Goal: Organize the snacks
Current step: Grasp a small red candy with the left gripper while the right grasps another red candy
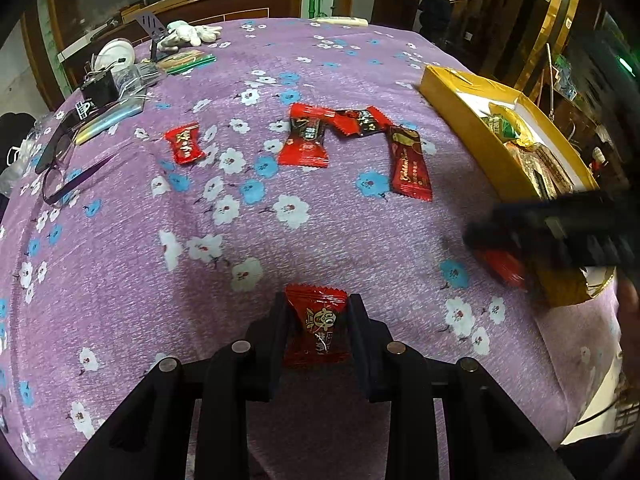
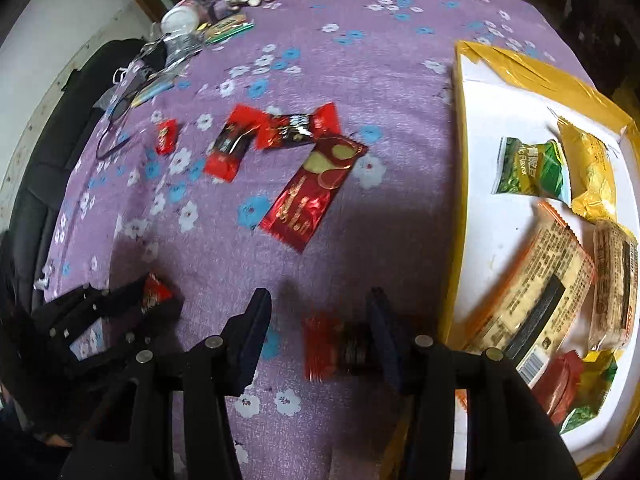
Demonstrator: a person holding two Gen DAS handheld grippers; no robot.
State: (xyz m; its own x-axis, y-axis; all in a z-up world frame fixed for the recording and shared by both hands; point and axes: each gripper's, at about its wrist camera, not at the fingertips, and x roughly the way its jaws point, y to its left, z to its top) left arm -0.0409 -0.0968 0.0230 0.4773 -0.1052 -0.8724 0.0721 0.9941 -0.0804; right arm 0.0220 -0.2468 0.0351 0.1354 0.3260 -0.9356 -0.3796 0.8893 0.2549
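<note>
Snacks are being sorted on a purple flowered tablecloth (image 1: 320, 220). The left gripper (image 1: 318, 320) pinches a red candy packet (image 1: 318, 324) between its fingers, while the right gripper (image 2: 320, 328) stands spread around a blurred red-and-dark sweet (image 2: 340, 346) just beside the yellow box (image 2: 464, 160), which already holds several packets. Four more red wrappers (image 1: 308, 136) lie mid-table. Risk, by my guess: the slick wrapper could slip from a shallow pinch, or the sweet could skid away against the box wall as the fingers close.
</note>
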